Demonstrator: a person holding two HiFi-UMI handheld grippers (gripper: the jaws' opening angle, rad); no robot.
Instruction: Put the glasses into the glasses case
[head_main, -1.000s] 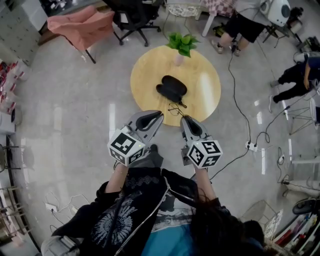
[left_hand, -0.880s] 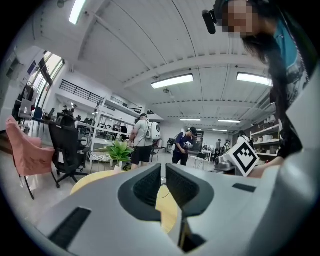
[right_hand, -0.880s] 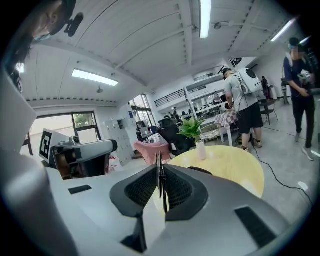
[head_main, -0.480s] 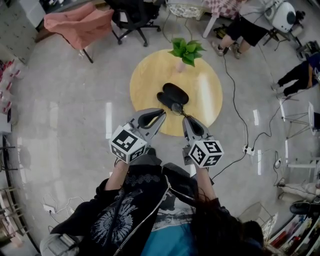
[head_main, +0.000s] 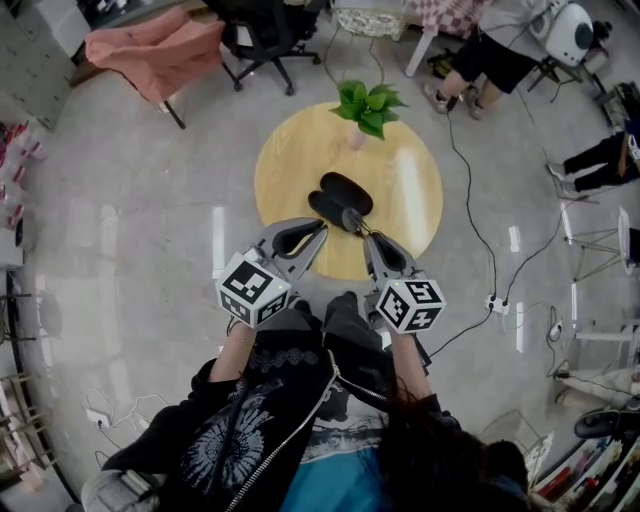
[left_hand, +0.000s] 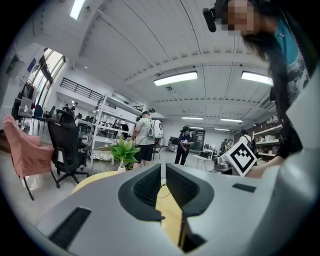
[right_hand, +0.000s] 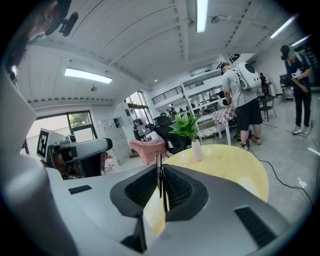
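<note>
Head view: left gripper (head_main: 316, 230) hovers at the round table's (head_main: 295, 150) near edge, jaws slightly apart with nothing between them. The open glasses case (head_main: 338, 194) lies mid-table. The glasses (head_main: 351, 216) hang just beside it, pinched in the right gripper (head_main: 367, 238).

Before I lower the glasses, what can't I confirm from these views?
1. glasses: too small in the head view to tell whether they are folded; the right gripper view shows only a thin dark strip clamped in the right gripper.
2. glasses case: its inside is a dark blur in the head view; neither gripper view shows it past the jaws.
</note>
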